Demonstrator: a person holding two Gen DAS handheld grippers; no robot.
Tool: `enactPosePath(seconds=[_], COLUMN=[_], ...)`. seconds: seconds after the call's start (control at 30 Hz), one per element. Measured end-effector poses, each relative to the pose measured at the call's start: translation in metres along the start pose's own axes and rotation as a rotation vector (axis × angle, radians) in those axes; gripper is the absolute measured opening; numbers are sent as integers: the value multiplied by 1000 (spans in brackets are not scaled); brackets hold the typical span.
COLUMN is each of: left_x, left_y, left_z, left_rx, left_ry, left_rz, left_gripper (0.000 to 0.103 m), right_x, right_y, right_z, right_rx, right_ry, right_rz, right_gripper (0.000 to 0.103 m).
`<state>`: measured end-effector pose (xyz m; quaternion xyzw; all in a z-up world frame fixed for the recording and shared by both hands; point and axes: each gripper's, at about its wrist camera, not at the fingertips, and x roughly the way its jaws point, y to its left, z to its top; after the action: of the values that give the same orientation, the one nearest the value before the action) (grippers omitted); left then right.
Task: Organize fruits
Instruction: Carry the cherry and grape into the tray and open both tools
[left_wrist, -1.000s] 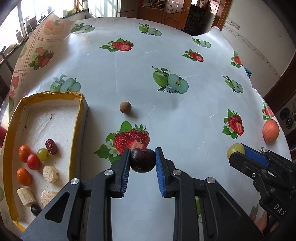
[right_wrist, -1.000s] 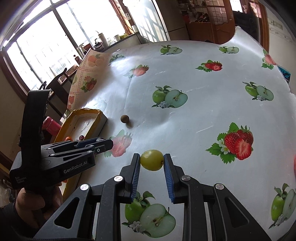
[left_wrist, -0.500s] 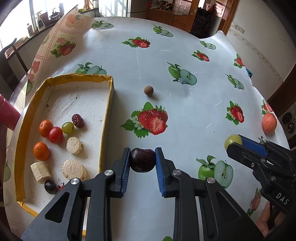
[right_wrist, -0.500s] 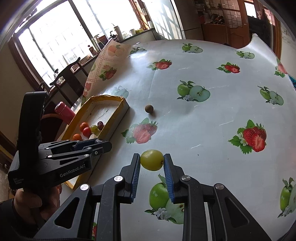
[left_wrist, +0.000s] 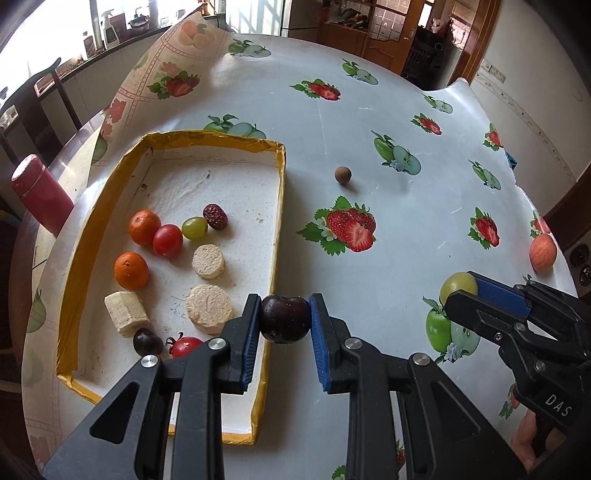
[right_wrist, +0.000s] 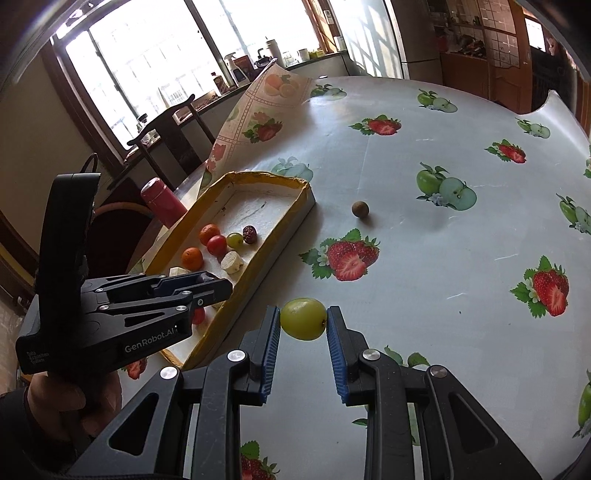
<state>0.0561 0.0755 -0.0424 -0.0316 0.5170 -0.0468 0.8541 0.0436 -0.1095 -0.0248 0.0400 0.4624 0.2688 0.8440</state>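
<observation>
My left gripper (left_wrist: 284, 325) clamps a dark cherry (left_wrist: 284, 319) between its blue pads, and the fruit hangs over the near right wall of the yellow-rimmed tray (left_wrist: 275, 236). My right gripper (right_wrist: 303, 332) pinches a green grape (right_wrist: 303, 318) in the same way, held above the fruit-print tablecloth (right_wrist: 424, 277) just to the right of the tray's near end. In the left wrist view the right gripper shows at the right edge with the grape at its tip.

Inside the tray, toward its left and near part, lie two small oranges (left_wrist: 144, 227), one behind the other, with a red cherry tomato (left_wrist: 168, 240) touching the far one. A second green grape (left_wrist: 194, 227) sits right of that tomato, touching a wrinkled red date (left_wrist: 215, 216). Nearer lie two pale round slices (left_wrist: 208, 260), a pale chunk (left_wrist: 126, 313), another dark cherry (left_wrist: 147, 341) and a second tomato (left_wrist: 185, 345) partly hidden behind my left finger.

Out on the cloth, well apart from the tray, a small brown round fruit (left_wrist: 342, 174) rests far of a printed strawberry. A peach-coloured fruit (left_wrist: 542, 252) sits near the table's right edge. A red flask (left_wrist: 40, 194) stands left of the tray, off the cloth.
</observation>
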Motion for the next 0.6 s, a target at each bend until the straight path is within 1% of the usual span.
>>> enactPosePath(seconds=[0.6], left_x=[-10], left_y=[45], left_z=[-14], left_rx=[-73], left_ry=[1], left_rz=[60], left_gripper=[23], right_x=[21], right_y=[37], right_z=[9], right_rx=[-79], right_ry=[28], right_rz=[60], right_gripper=[26])
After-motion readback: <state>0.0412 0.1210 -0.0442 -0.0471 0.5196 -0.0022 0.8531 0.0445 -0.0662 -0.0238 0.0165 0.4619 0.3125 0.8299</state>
